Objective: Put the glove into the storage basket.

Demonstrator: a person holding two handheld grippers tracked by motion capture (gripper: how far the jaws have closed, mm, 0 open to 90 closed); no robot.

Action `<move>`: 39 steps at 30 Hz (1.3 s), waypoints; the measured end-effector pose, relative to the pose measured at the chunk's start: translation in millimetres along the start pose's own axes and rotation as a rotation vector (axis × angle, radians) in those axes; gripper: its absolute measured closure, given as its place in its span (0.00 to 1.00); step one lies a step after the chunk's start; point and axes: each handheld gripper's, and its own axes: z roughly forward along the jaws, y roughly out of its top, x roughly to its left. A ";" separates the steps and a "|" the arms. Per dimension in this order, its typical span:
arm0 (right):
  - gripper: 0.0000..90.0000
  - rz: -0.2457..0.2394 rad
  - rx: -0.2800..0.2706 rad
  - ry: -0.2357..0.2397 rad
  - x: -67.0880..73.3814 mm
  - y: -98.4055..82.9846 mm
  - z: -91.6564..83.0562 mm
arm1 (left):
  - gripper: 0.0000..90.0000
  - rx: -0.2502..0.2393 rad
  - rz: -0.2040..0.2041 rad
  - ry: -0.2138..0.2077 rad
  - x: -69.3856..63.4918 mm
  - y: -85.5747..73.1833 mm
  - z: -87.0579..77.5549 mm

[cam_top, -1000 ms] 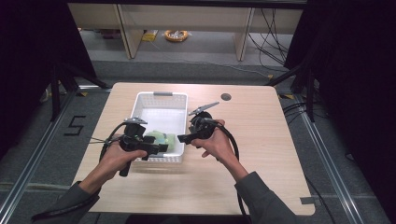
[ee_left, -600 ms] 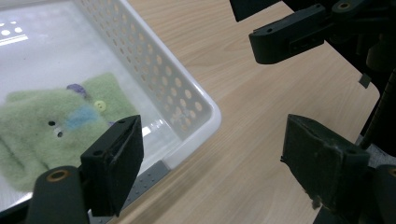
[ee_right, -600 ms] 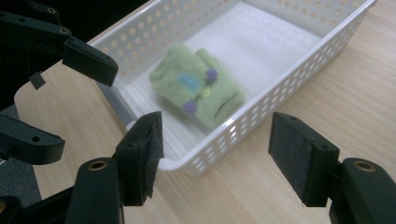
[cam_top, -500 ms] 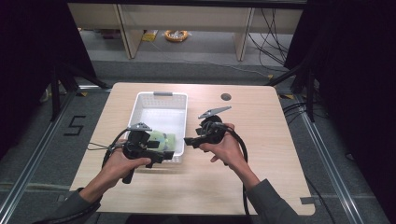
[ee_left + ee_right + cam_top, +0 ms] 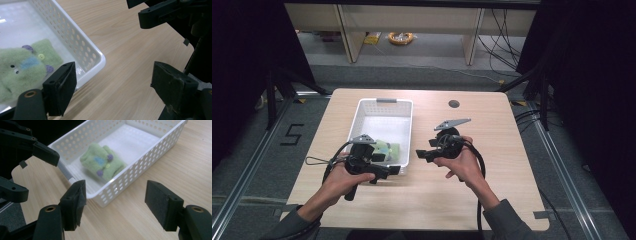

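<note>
Light wooden table (image 5: 492,130) on grey floor (image 5: 257,165), metal floor rails (image 5: 242,192), black curtains (image 5: 242,60) either side, pale shelving (image 5: 412,20) behind, loose cables (image 5: 502,30)

You have one white basket (image 5: 362,112) on one worktop (image 5: 492,135), and one green toy (image 5: 102,165) lying in it (two purple buttons and one yellow one show on the toy in the right gripper view). You hold two claws, the left claw (image 5: 387,170) and the right claw (image 5: 422,154), each with two black jaws. One round hole (image 5: 454,103) sits in the worktop.
</note>
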 end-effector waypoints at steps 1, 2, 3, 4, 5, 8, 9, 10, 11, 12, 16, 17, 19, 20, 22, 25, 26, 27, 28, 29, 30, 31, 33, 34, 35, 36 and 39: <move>0.38 0.007 -0.001 0.009 0.1 -1.4 -0.7 | 0.22 -0.001 -0.003 0.005 -1.0 -0.8 0.6; 0.37 -0.003 -0.008 -0.001 -1.5 -3.1 -2.2 | 0.22 0.005 -0.001 -0.001 -0.8 -1.1 0.6; 0.37 0.003 -0.009 0.001 -1.1 -4.3 -2.9 | 0.22 -0.001 -0.001 0.003 -1.4 -1.8 1.1; 0.37 0.013 -0.007 0.010 -1.2 -5.6 -3.8 | 0.22 0.002 -0.003 -0.002 -2.0 -2.1 1.6; 0.37 0.014 -0.013 0.015 -2.6 -7.4 -4.7 | 0.22 0.003 -0.002 -0.009 -2.3 -2.6 1.8; 0.37 0.023 -0.011 0.005 -3.7 -11.1 -8.8 | 0.22 0.004 0.003 -0.014 -5.2 -4.0 2.7; 0.36 0.028 -0.013 0.008 -3.8 -12.5 -9.8 | 0.22 0.000 0.001 -0.019 -6.5 -4.6 3.5; 0.36 0.025 -0.023 0.009 -5.6 -14.0 -10.5 | 0.22 -0.001 0.003 -0.022 -7.6 -5.0 4.1; 0.36 0.032 -0.023 0.013 -5.9 -15.7 -11.5 | 0.22 0.006 0.008 -0.029 -8.4 -5.3 4.2; 0.36 0.025 -0.028 0.013 -6.8 -17.3 -11.9 | 0.22 -0.004 0.003 -0.028 -10.4 -6.2 5.2; 0.36 0.033 -0.031 0.010 -8.8 -23.6 -16.0 | 0.22 0.004 0.019 -0.042 -14.9 -8.5 7.4; 0.36 0.046 -0.035 0.019 -8.6 -24.8 -17.0 | 0.22 0.009 0.025 -0.042 -15.9 -9.3 7.9; 0.36 0.051 -0.036 0.011 -8.8 -28.1 -20.0 | 0.22 0.004 0.029 -0.038 -18.5 -11.3 9.7; 0.36 0.060 -0.040 0.020 -7.9 -29.0 -20.6 | 0.22 0.003 0.028 -0.041 -19.7 -12.3 10.5; 0.36 0.053 -0.047 0.015 -9.1 -32.0 -22.5 | 0.22 0.001 0.035 -0.044 -22.8 -14.5 11.7; 0.36 0.049 -0.048 0.000 -8.9 -36.9 -26.1 | 0.22 -0.002 0.051 -0.042 -27.3 -17.5 13.1; 0.36 0.073 -0.036 0.006 -6.5 -38.7 -27.5 | 0.22 -0.004 0.057 -0.045 -29.0 -19.1 13.8; 0.36 0.046 -0.059 0.011 -8.7 -41.2 -26.9 | 0.22 -0.001 0.063 -0.048 -29.5 -20.0 14.2; 0.36 0.045 -0.056 0.011 -8.7 -42.6 -27.5 | 0.22 -0.006 0.060 -0.050 -31.5 -21.8 15.2; 0.36 0.062 -0.052 0.013 -6.7 -44.9 -29.1 | 0.22 -0.007 0.068 -0.050 -32.1 -22.7 15.6; 0.36 0.058 -0.058 0.023 -7.7 -46.3 -29.1 | 0.22 -0.009 0.062 -0.048 -33.7 -24.3 16.5; 0.36 0.072 -0.056 0.018 -6.2 -48.7 -30.6 | 0.22 -0.005 0.069 -0.051 -33.9 -25.3 16.7; 0.36 0.059 -0.066 0.024 -8.0 -52.4 -31.6 | 0.22 -0.008 0.068 -0.050 -35.1 -27.1 17.9; 0.36 0.055 -0.063 0.013 -8.2 -53.6 -32.9 | 0.22 -0.008 0.072 -0.050 -35.3 -27.9 18.3; 0.35 0.080 -0.056 0.014 -6.3 -55.8 -34.6 | 0.22 -0.011 0.074 -0.049 -35.6 -28.5 18.6; 0.35 0.055 -0.074 0.018 -9.2 -57.4 -34.1 | 0.22 -0.010 0.072 -0.050 -36.1 -29.2 18.9; 0.35 0.087 -0.070 0.019 -8.2 -62.3 -36.4 | 0.22 -0.014 0.079 -0.054 -37.1 -31.6 20.8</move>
